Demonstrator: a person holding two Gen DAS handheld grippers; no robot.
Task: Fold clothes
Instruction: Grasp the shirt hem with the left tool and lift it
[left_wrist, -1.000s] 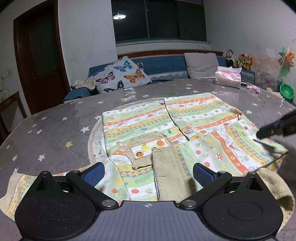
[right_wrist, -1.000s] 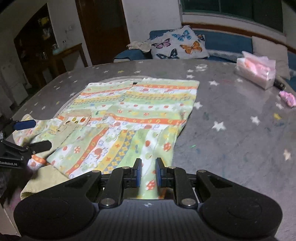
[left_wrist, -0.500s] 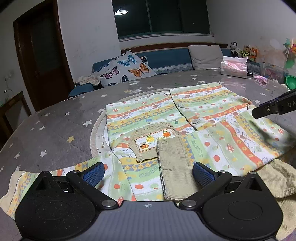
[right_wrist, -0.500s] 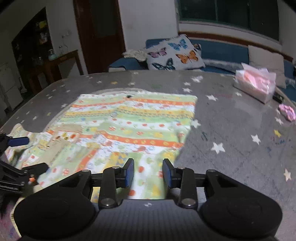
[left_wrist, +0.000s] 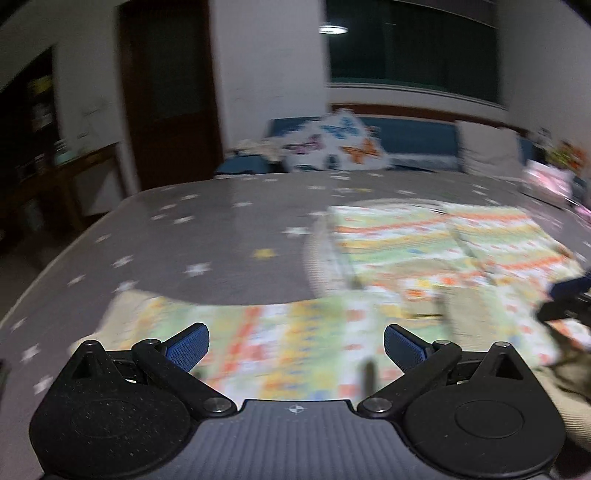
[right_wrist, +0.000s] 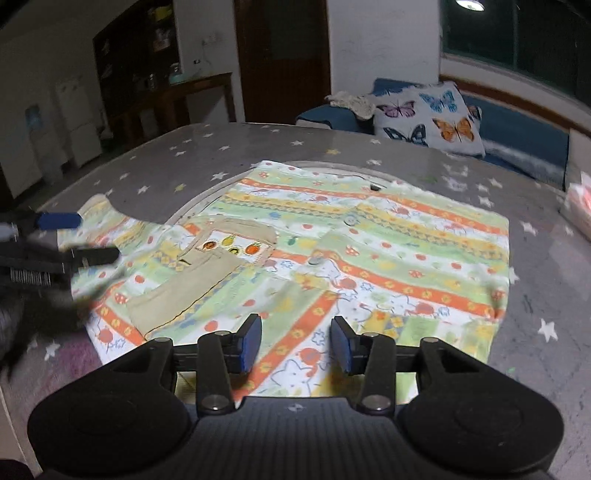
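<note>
A striped, colourful child's shirt (right_wrist: 369, 251) lies flat on the grey star-print table (right_wrist: 177, 158), with a khaki collar and fruit patch (right_wrist: 229, 245) near its middle. One sleeve (left_wrist: 258, 332) stretches left across the blurred left wrist view. My left gripper (left_wrist: 295, 347) is open and empty just above that sleeve; it also shows in the right wrist view (right_wrist: 70, 236). My right gripper (right_wrist: 295, 343) is open and empty over the shirt's near hem; part of it shows in the left wrist view (left_wrist: 569, 299).
A round trim ring (right_wrist: 207, 195) shows under the shirt. A butterfly cushion (right_wrist: 428, 114) sits on a blue sofa behind the table. A pink tissue pack (right_wrist: 580, 206) lies at the far right. A dark door and a wooden side table (right_wrist: 199, 92) stand beyond the left edge.
My right gripper has opened from nearly shut and let the hem fall flat. My left gripper has swung left toward the sleeve, still open.
</note>
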